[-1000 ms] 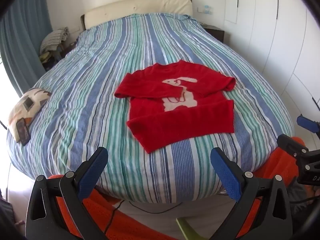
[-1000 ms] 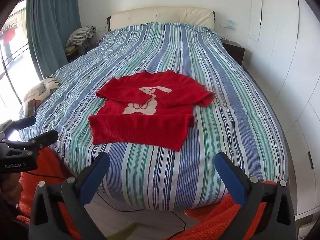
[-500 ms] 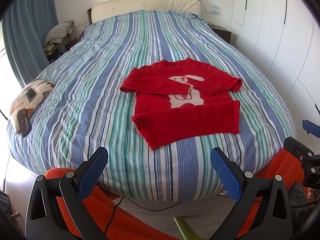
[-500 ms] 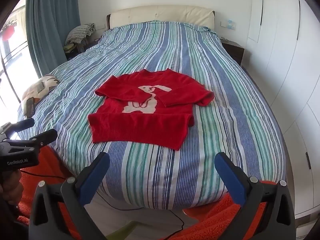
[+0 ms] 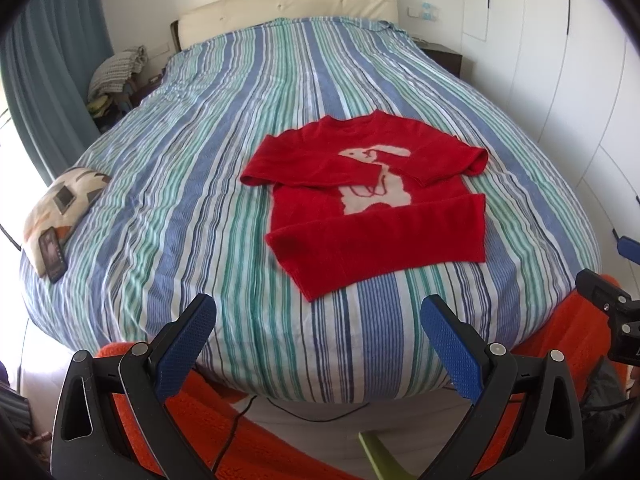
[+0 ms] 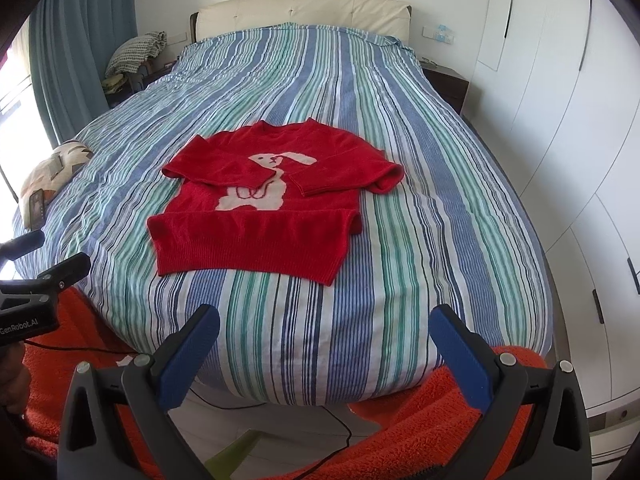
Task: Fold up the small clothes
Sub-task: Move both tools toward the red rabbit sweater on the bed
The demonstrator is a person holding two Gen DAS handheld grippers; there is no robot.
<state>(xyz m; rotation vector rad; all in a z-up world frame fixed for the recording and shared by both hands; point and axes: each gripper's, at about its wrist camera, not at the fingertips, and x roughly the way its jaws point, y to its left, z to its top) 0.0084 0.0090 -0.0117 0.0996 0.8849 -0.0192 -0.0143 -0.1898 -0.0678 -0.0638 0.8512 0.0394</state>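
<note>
Both sets of jaws stand wide apart with nothing between them: the left gripper (image 5: 318, 330) and the right gripper (image 6: 326, 340) hang short of the foot of the bed, blue pads spread, clear of the cloth.

Biggest thing on show is the bed (image 5: 200, 184), dressed in a blue, green and white striped cover, running up to a cream padded headboard (image 6: 304, 10). White wardrobe doors (image 6: 560, 120) line the right side of the room, and a blue-grey curtain (image 6: 76, 48) hangs on the left.

Down low, an orange fluffy rug (image 6: 420, 428) spreads under the foot of the bed, with a thin dark cable (image 5: 236, 428) trailing across it.

And now the piece that matters: the red sweater (image 6: 256, 204) lies flat on the near half of the cover, front up, a pale rabbit figure on the chest. Both sleeves are folded across the body, cuffs near the rabbit. The hem faces the grippers, well apart from them.

Over at the bed's left edge, a patterned cushion (image 5: 60, 208) sits with a dark phone (image 5: 52, 256) lying on it.

From the right wrist view the left gripper's black frame pokes in at the left edge; from the left wrist view the right one shows at the right edge.
</note>
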